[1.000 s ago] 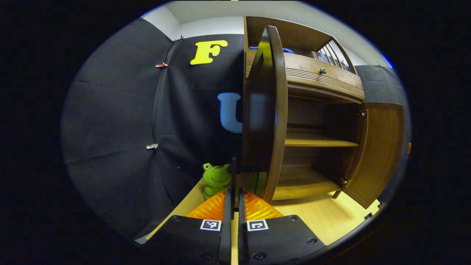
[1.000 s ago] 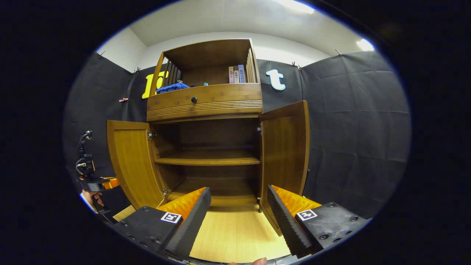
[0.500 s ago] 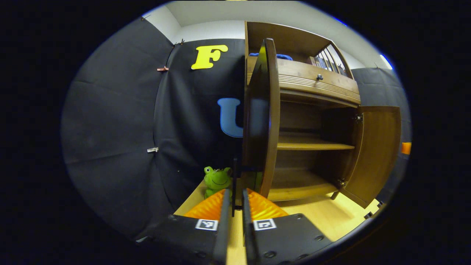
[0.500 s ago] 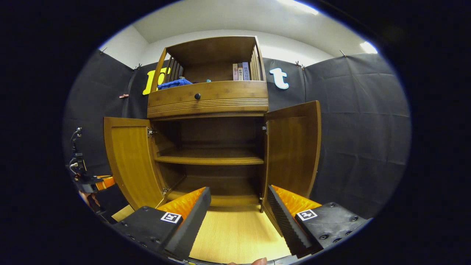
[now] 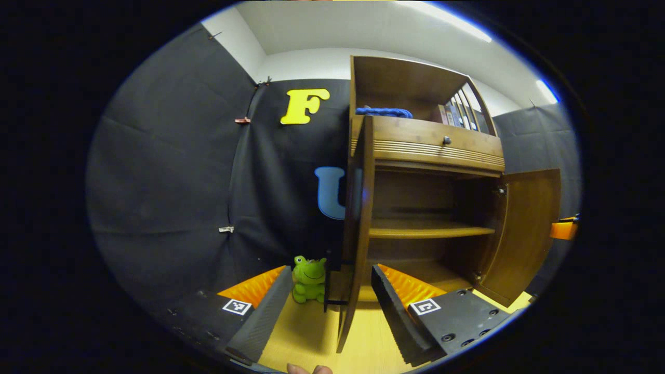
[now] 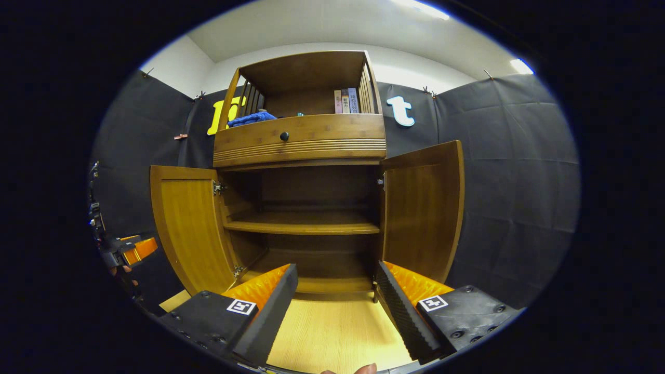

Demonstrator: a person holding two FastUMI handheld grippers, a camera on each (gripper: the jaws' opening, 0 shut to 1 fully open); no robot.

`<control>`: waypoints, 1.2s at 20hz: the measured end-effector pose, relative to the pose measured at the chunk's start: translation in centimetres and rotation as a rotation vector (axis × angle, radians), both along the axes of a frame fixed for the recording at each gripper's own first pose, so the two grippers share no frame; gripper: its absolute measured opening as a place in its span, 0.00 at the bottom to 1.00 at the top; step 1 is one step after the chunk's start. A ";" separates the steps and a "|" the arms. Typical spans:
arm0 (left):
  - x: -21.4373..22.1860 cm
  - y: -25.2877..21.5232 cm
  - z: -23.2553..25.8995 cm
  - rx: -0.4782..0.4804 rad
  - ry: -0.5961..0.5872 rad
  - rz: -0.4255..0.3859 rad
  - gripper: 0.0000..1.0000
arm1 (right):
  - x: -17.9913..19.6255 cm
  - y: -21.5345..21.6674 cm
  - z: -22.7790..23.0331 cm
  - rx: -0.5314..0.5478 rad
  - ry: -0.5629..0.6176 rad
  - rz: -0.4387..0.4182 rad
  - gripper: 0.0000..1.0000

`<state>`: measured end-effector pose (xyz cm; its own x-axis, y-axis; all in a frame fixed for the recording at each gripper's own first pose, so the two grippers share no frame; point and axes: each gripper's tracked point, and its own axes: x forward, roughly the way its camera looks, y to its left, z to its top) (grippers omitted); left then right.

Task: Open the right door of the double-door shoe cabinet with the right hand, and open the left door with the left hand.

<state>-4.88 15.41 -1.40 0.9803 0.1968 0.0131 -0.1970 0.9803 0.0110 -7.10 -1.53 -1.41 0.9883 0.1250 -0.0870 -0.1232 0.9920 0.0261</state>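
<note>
The wooden shoe cabinet stands with both doors swung out. In the right gripper view the left door and the right door frame bare shelves. My right gripper hangs open in front of the cabinet, touching nothing. In the left gripper view the left door is edge-on, its black handle just ahead of my left gripper. That gripper is open, with a finger on each side of the door edge and clear of it. The right door stands open at the far right.
A green frog toy sits on the light wood floor left of the cabinet. Books and a blue cloth lie on the top shelf above a drawer. My left gripper is at the far left.
My left gripper has gone from shut on the left door's handle to open and has drawn back. The right gripper has hardly moved.
</note>
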 end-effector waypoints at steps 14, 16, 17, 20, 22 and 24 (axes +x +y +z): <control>0.4 -9.1 3.9 0.016 -0.076 -0.094 0.97 | 0.5 -0.3 0.4 -0.019 -0.050 -0.016 0.97; 0.5 -9.3 4.2 0.024 -0.081 -0.096 0.92 | 0.3 0.1 0.4 -0.010 -0.054 -0.013 1.00; 0.5 -9.4 4.2 0.029 -0.081 -0.096 0.92 | 0.2 0.3 0.4 -0.010 -0.055 -0.011 0.97; 0.5 -9.5 4.0 0.041 -0.070 -0.093 0.95 | 0.0 0.5 0.4 -0.016 -0.056 -0.013 0.97; 0.5 -9.5 3.9 0.055 -0.064 -0.085 0.92 | 0.0 0.5 0.4 -0.021 -0.061 -0.017 0.97; 0.7 -9.6 3.8 0.065 -0.058 -0.085 0.92 | 0.1 0.6 0.3 -0.024 -0.057 -0.015 0.97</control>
